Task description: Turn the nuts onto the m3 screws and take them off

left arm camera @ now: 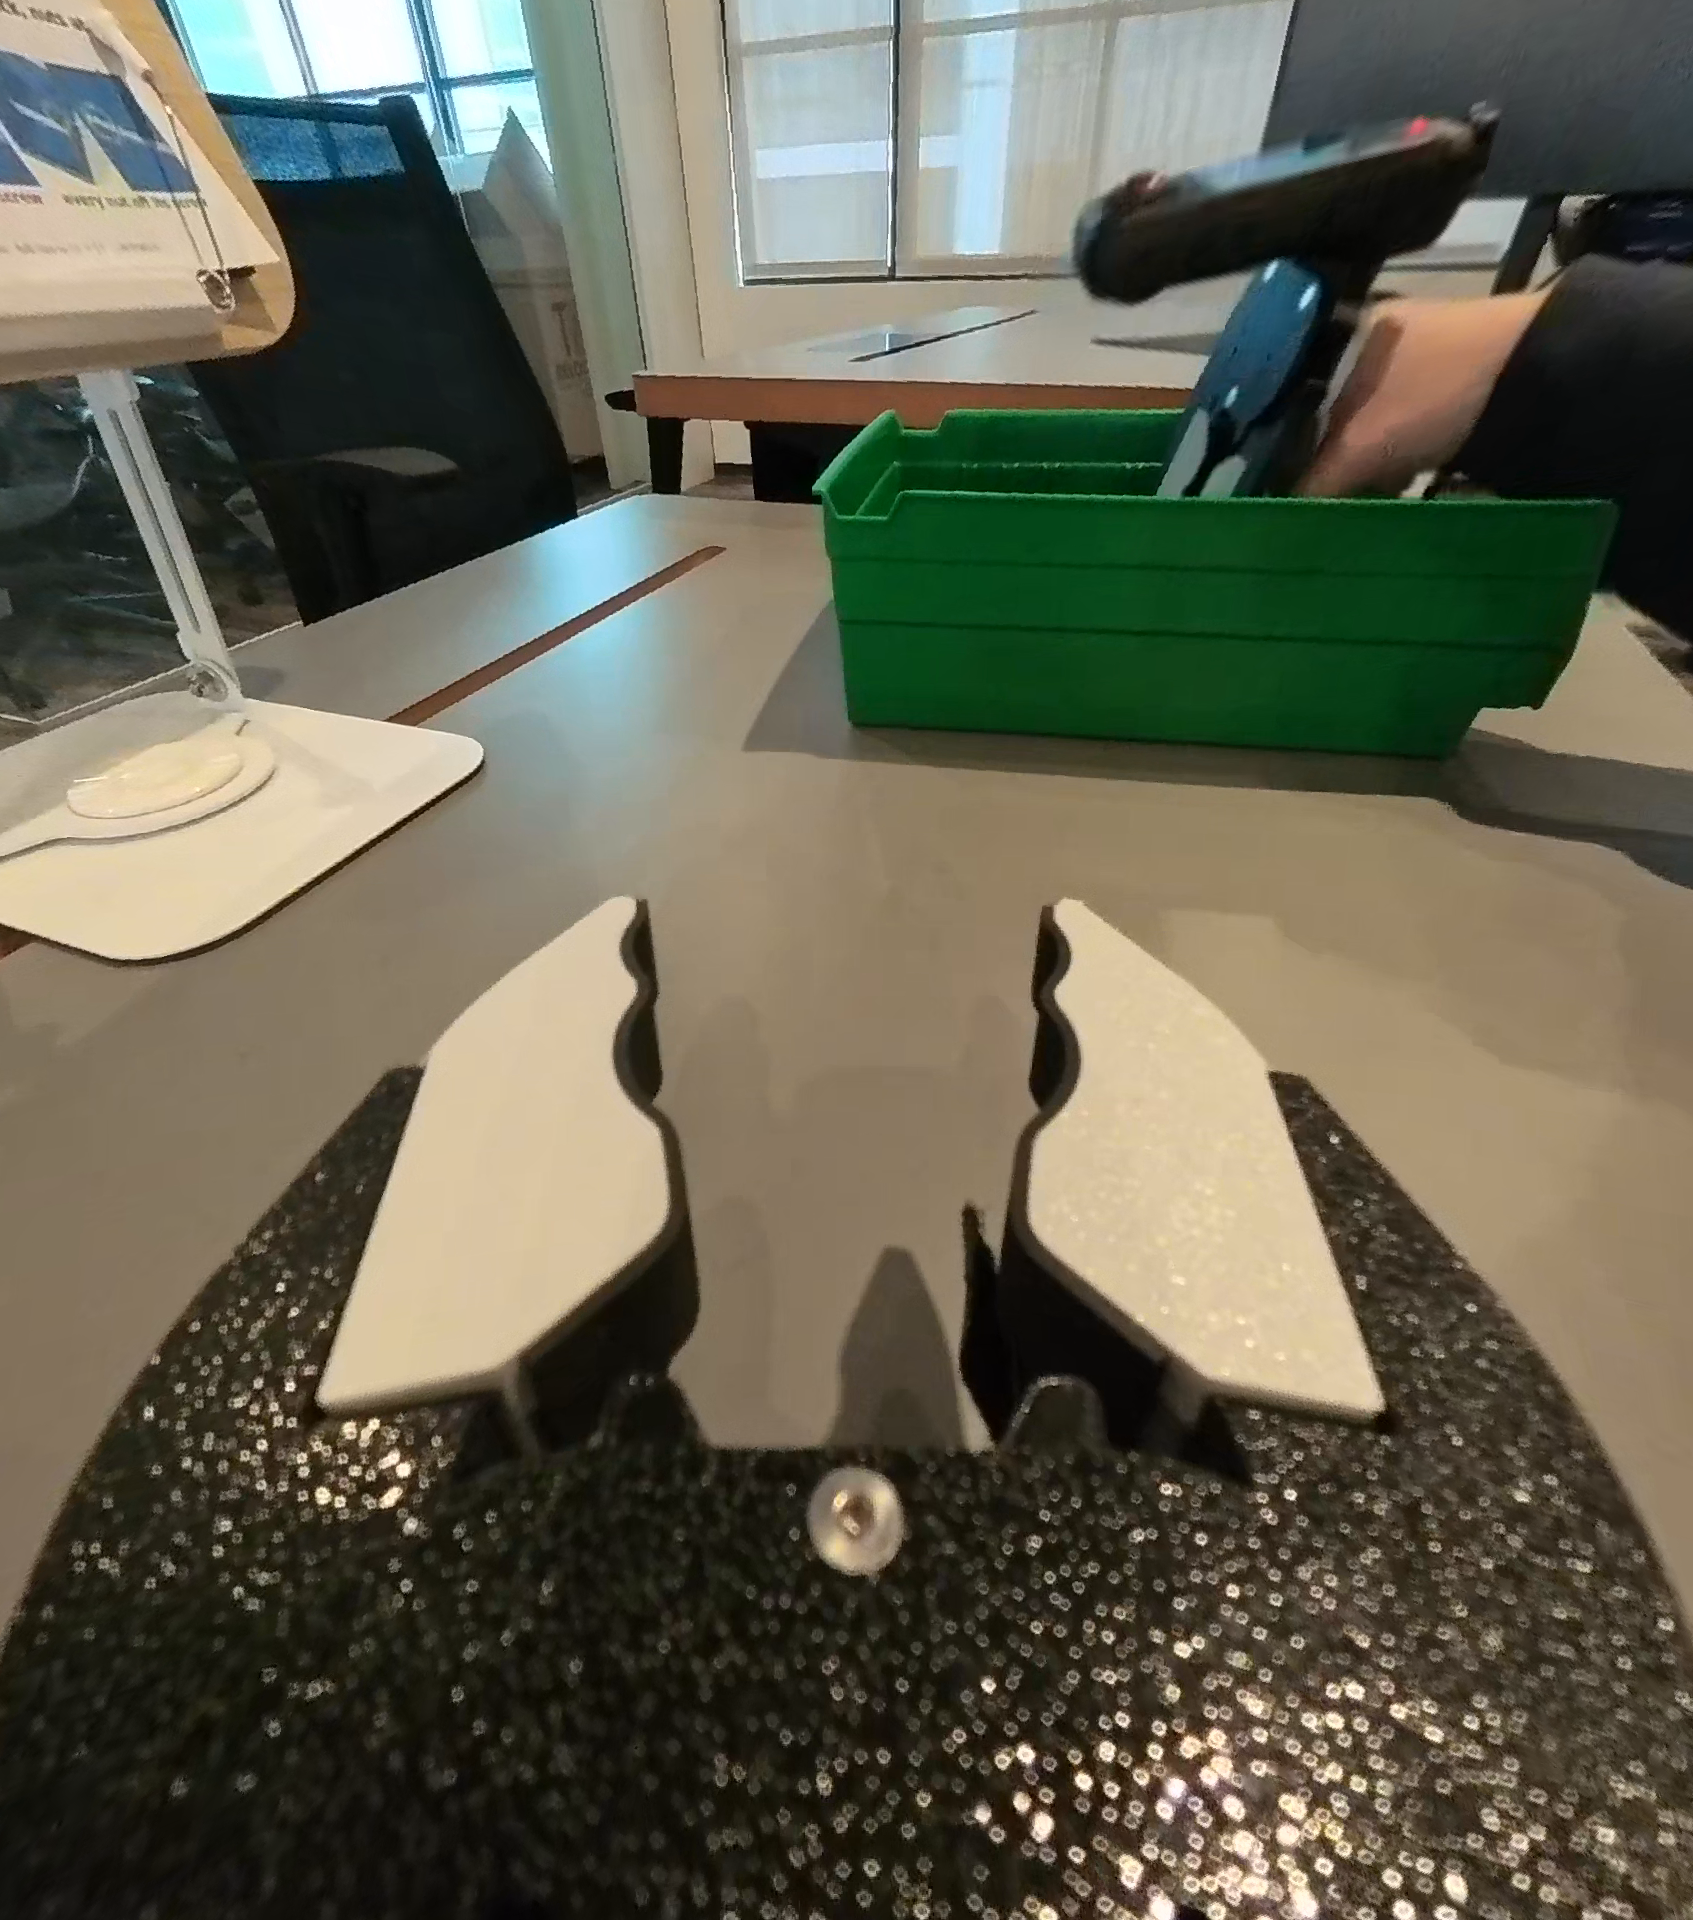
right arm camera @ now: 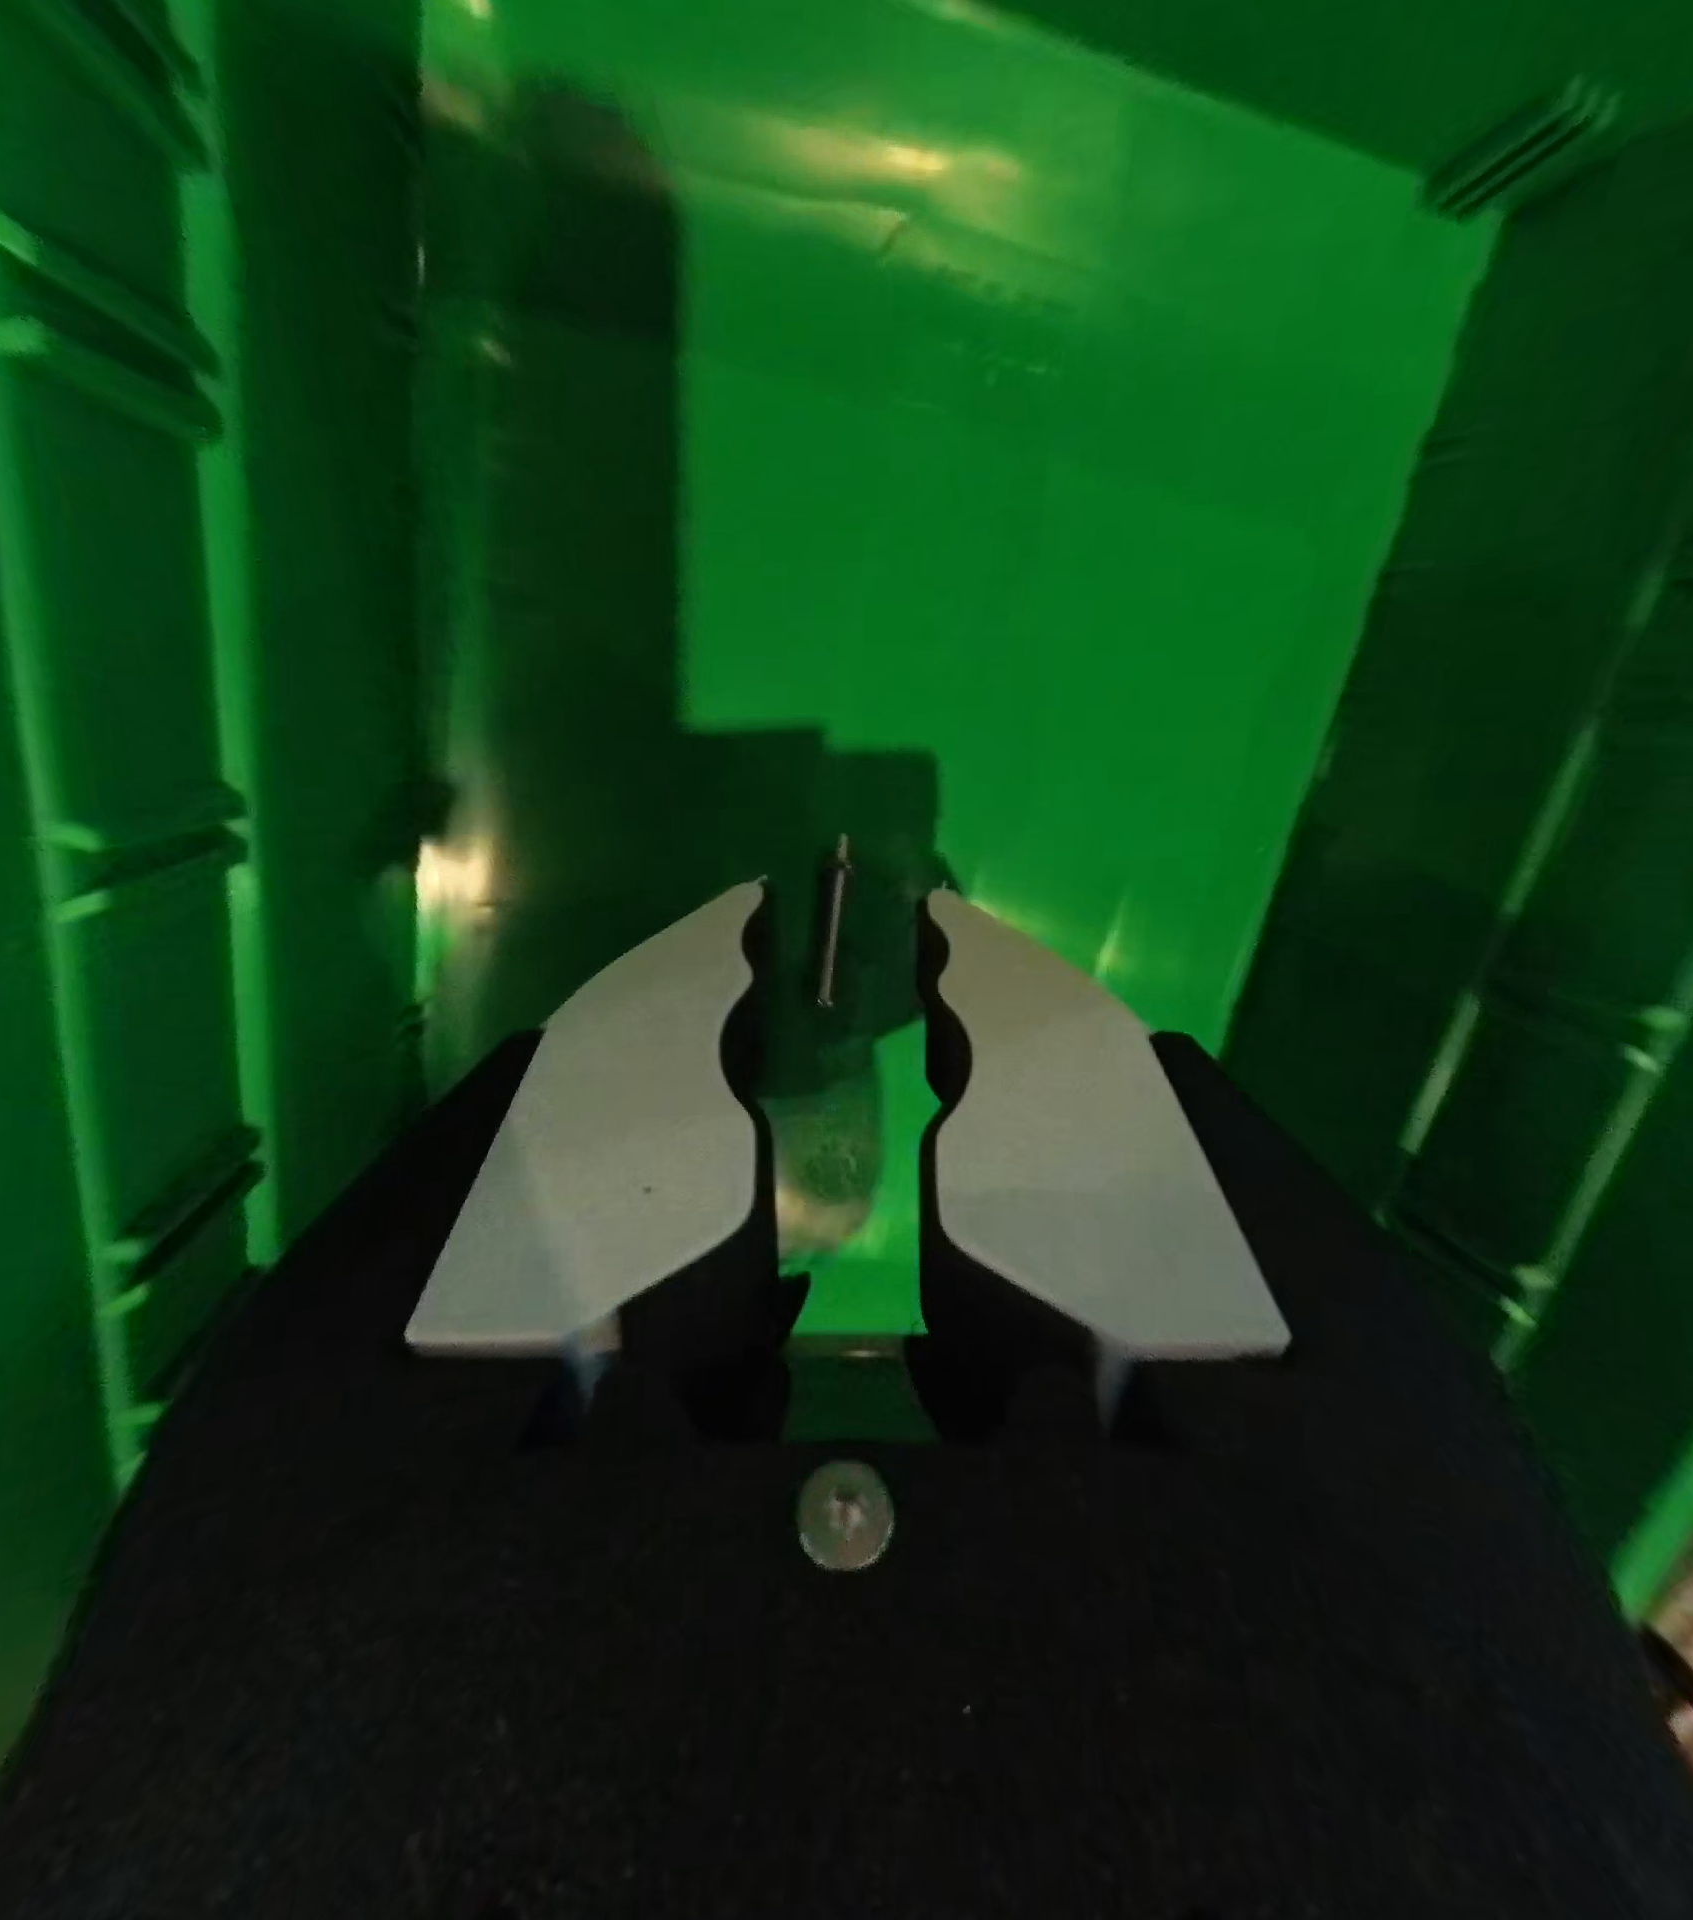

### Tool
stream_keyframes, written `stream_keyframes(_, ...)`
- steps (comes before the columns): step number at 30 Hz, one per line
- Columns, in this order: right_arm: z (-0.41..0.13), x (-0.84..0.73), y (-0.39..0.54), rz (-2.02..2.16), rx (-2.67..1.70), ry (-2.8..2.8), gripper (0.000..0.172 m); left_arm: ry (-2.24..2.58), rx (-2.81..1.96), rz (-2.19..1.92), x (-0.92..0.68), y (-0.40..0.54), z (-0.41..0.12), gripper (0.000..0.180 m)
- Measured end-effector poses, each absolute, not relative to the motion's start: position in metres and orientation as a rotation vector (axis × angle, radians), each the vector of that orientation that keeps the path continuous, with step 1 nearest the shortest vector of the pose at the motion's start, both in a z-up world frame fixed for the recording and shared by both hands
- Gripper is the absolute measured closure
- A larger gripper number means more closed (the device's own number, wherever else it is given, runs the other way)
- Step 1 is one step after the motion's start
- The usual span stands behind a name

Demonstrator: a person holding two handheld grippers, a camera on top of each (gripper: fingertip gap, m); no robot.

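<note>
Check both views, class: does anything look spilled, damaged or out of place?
Nothing stands out. The green plastic bin sits upright on the grey table; one thin metal screw lies on its floor between the right gripper's parted fingers, untouched.

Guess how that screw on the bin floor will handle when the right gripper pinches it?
The screw looks thin, round and metallic, so it will probably roll or slip. It lies flat on the green bin floor between the open right gripper fingers: likely fiddly to lift.

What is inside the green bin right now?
The right hand-held gripper reaches into the green bin, open around a thin metal screw on the floor without touching it. No nuts show; the floor under the gripper body is covered.
</note>
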State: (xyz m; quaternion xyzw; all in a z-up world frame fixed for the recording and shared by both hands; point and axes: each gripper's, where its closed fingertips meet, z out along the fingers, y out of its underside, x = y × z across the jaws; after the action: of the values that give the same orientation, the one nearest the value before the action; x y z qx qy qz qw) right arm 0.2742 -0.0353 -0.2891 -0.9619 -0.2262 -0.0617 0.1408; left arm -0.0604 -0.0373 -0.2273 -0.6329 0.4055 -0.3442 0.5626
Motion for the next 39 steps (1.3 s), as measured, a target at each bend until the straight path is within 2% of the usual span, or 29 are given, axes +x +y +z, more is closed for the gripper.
stream_keyframes(1,-0.278,0.275,-0.034,-0.194,-2.748,-0.628,0.147,0.954,-1.492,-0.809,-0.060,-0.037,-0.227,0.111)
stream_keyframes(4,-0.227,0.258,-0.026,-0.162,-2.550,-0.575,0.146,0.955,-1.499,-0.812,-0.060,-0.037,-0.228,0.114)
stream_keyframes(8,-0.140,0.181,-0.023,0.083,-2.138,-0.584,0.151,0.975,-1.531,-0.850,-0.059,-0.040,-0.232,0.134)
stream_keyframes(11,-0.115,0.122,-0.029,0.169,-1.943,-0.670,0.153,0.963,-1.544,-0.857,-0.059,-0.039,-0.232,0.139)
stream_keyframes(14,-0.125,0.058,-0.034,0.305,-1.787,-0.771,0.158,0.953,-1.552,-0.858,-0.060,-0.038,-0.233,0.141)
stream_keyframes(18,-0.166,0.001,-0.026,0.395,-1.665,-0.797,0.162,0.944,-1.561,-0.847,-0.061,-0.037,-0.233,0.143)
stream_keyframes(24,-0.223,-0.032,-0.020,0.532,-1.679,-0.737,0.166,0.925,-1.567,-0.829,-0.062,-0.034,-0.233,0.144)
stream_keyframes(31,-0.228,-0.033,-0.026,0.529,-1.560,-0.726,0.168,0.918,-1.566,-0.838,-0.063,-0.034,-0.233,0.147)
stream_keyframes(39,-0.218,-0.029,-0.031,0.458,-1.467,-0.706,0.172,0.883,-1.516,-0.896,-0.068,-0.038,-0.224,0.161)
